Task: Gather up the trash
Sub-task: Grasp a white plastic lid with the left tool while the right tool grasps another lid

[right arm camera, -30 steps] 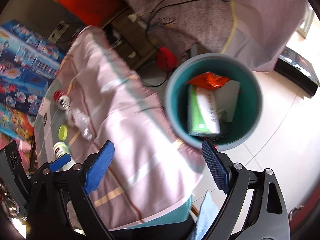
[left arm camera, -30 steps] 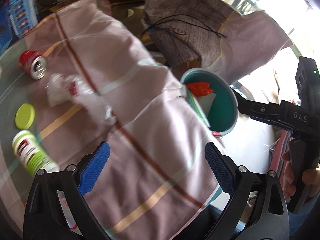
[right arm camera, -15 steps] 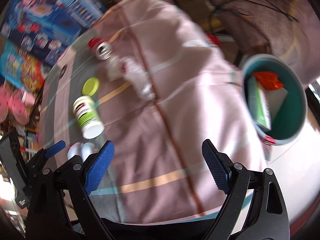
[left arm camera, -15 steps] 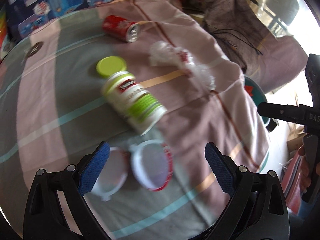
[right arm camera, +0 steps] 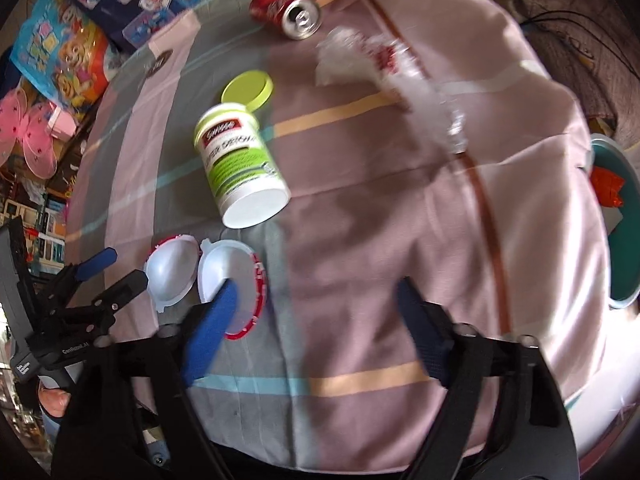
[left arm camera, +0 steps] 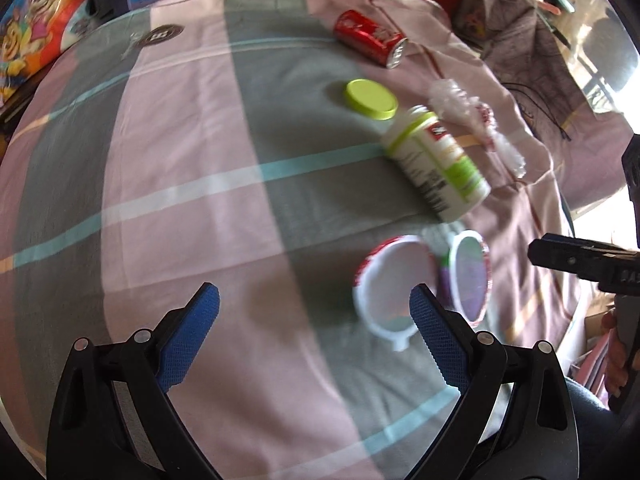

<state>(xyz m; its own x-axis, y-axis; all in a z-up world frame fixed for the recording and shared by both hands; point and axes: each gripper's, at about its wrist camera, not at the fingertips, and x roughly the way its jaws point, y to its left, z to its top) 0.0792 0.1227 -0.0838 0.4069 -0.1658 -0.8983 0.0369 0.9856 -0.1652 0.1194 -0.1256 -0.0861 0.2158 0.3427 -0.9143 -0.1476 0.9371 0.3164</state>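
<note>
Over the striped cloth (left arm camera: 208,184) I hold both claws pointing steeply down. My left claw (left arm camera: 314,312) gapes wide with only cloth between its pads. My right claw (right arm camera: 316,300) is closing, nothing pinched; its left pad (right arm camera: 218,312) overlaps one of the two white cups (right arm camera: 230,280), though I cannot tell whether it touches. The cups lie side by side, near my claws. Beyond them lies the bottle (right arm camera: 240,168) on its side, open mouth toward me, its green lid (right arm camera: 248,90) just behind. Farther off lie the red can (right arm camera: 286,12) and a crumpled wrapper (right arm camera: 384,64), blurred. The bin (right arm camera: 618,240) is cut off at the right edge, below the cloth's drop; something red shows inside. In the left view my right claw's handle and fingers (left arm camera: 618,356) enter from the right, cropped.
</note>
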